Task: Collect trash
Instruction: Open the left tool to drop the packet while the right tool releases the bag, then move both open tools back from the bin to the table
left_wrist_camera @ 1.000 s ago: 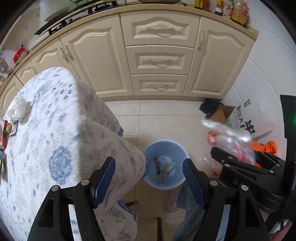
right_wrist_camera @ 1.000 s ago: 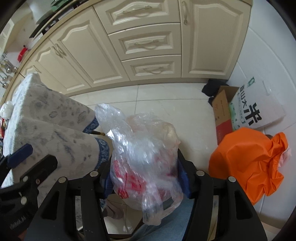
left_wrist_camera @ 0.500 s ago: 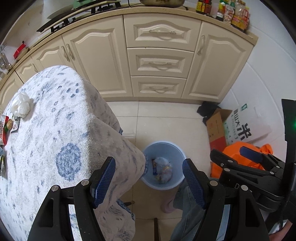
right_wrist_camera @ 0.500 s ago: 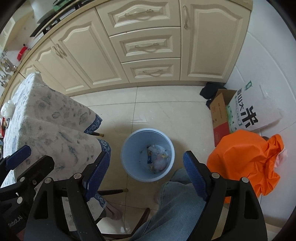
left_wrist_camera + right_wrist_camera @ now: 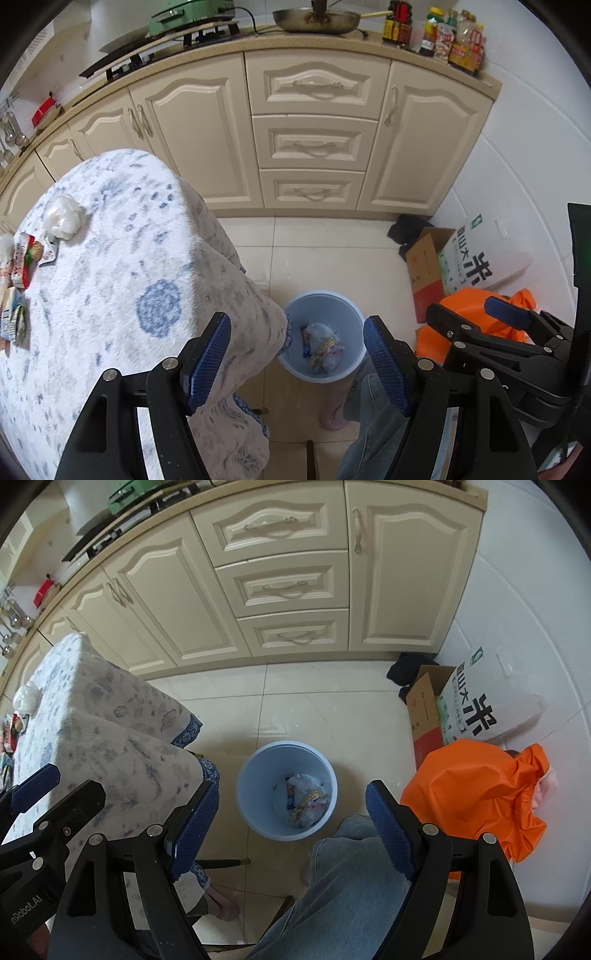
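Note:
A light blue bin (image 5: 320,296) (image 5: 258,760) stands on the floor beside the table. It holds a crumpled clear plastic bag and wrappers (image 5: 323,347) (image 5: 306,801). My left gripper (image 5: 295,321) hangs high above the bin, open and empty. My right gripper (image 5: 291,788) is also open above the bin, with nothing between its blue pads. On the tablecloth (image 5: 110,277) lie a crumpled white tissue (image 5: 64,218) (image 5: 26,698) and a red and green snack wrapper (image 5: 26,262). Each gripper shows at the edge of the other's view.
Cream kitchen cabinets (image 5: 310,147) line the far side. By the right wall sit an orange bag (image 5: 476,797), a cardboard box (image 5: 424,701) and a white rice sack (image 5: 480,709). A person's jeans leg (image 5: 351,886) and slippered foot (image 5: 332,417) are near the bin.
The clear plastic bag that sat between the right gripper's pads has dropped into the bin, and those jaws have widened. Both grippers have risen, so the bin looks smaller.

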